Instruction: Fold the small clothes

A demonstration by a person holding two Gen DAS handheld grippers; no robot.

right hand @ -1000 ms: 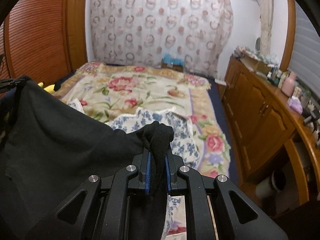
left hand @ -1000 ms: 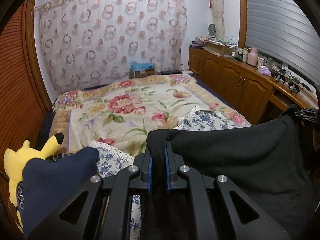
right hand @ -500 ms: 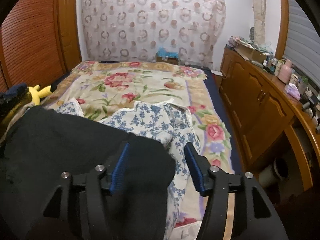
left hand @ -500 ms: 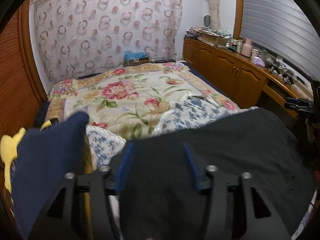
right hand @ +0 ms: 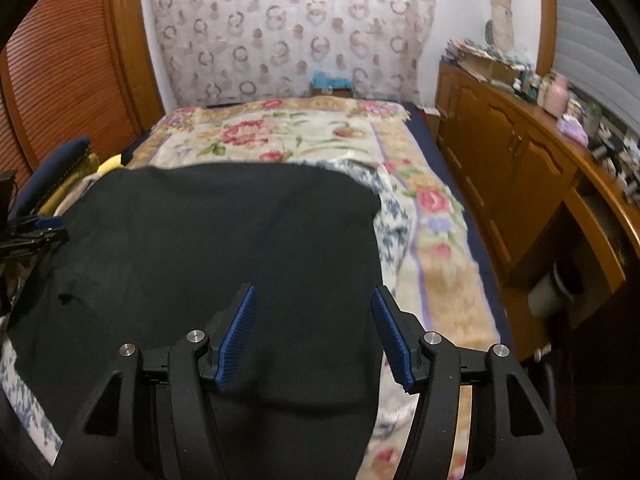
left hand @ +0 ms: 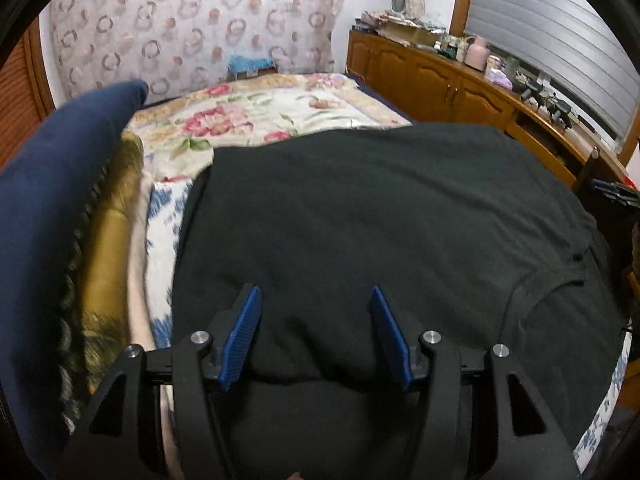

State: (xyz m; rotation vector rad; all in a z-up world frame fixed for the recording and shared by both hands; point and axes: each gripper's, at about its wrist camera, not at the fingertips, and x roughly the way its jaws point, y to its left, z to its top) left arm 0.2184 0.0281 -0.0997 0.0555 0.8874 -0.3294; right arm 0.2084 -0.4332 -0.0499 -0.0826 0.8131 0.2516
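Black garment (left hand: 380, 216) lies spread flat on bed (left hand: 256, 116), atop blue-print cloth (left hand: 164, 220); long axis runs side to side btwn the two grippers. L gripper (left hand: 316, 330) & R gripper (right hand: 314, 332): jaws spread, just opened, pads clear of cloth, fabric's near hem under each. Both equally near; next grab prob. near-edge corners.

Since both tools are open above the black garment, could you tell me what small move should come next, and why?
Probably draw both tools back to its near edge and re-grip. The black garment lies spread over the blue floral cloth, and the left tool and right tool, jaws just opened, hold nothing, so the next fold needs a fresh grip.
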